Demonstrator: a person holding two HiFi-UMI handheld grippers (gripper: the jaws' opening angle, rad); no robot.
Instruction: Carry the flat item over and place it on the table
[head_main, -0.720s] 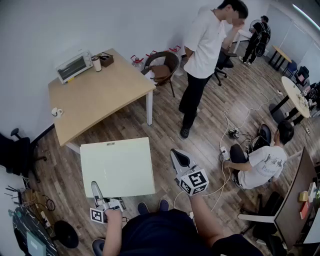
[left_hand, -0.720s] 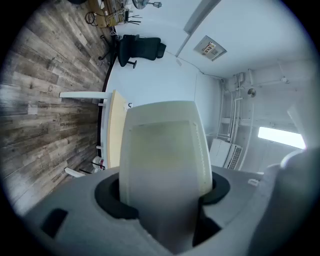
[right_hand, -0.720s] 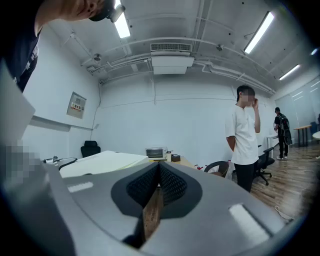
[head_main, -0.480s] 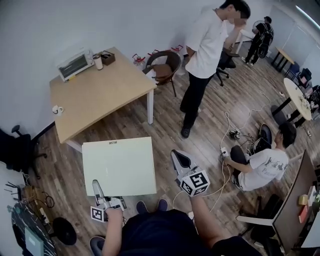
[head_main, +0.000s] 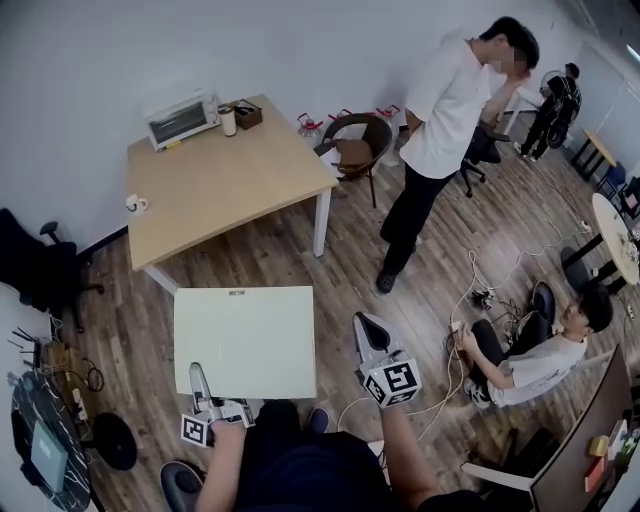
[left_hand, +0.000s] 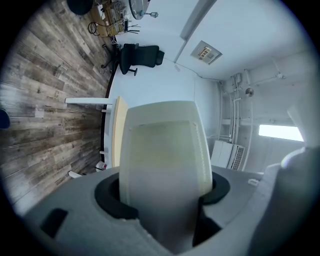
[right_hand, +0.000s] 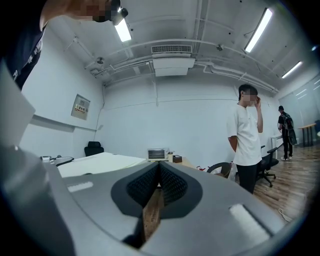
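The left claw (head_main: 198, 379) was clamped on the near edge of the flat pale board (head_main: 245, 340), which stretched ahead of it above the floor, while the right claw (head_main: 367, 333), beside the board's right edge, sat closed on nothing, the wooden tabletop (head_main: 225, 185) well beyond both.

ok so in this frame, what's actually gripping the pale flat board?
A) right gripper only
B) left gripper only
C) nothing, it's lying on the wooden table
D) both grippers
B: in the left gripper view the flat board fills the gap between the jaws of the left gripper. The right gripper has its jaws together on nothing.
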